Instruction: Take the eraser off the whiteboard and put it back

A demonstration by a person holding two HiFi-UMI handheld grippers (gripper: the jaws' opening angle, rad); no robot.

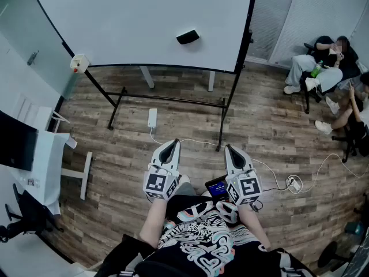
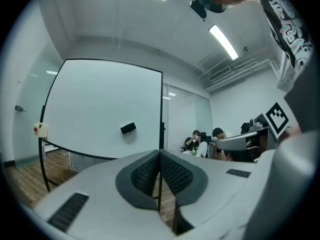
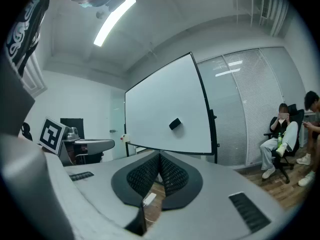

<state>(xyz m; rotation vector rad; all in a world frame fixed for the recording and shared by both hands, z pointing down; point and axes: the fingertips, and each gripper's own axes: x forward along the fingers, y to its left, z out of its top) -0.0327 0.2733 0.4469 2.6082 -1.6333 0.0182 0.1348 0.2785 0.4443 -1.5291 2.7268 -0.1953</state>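
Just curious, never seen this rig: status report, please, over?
Left claw, right claw: both shut, empty, level. Eraser on whiteboard, untouched. Power strip and cable on floor ahead.

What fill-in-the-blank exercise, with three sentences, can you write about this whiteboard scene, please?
1. The small ____ rectangular eraser sticks to the large white whiteboard.
2. The grey left gripper and grey right gripper are both shut, and ____ of them holds the eraser.
3. In the head view, the seated people are at the whiteboard's ____ side.
Missing words: black; neither; right.
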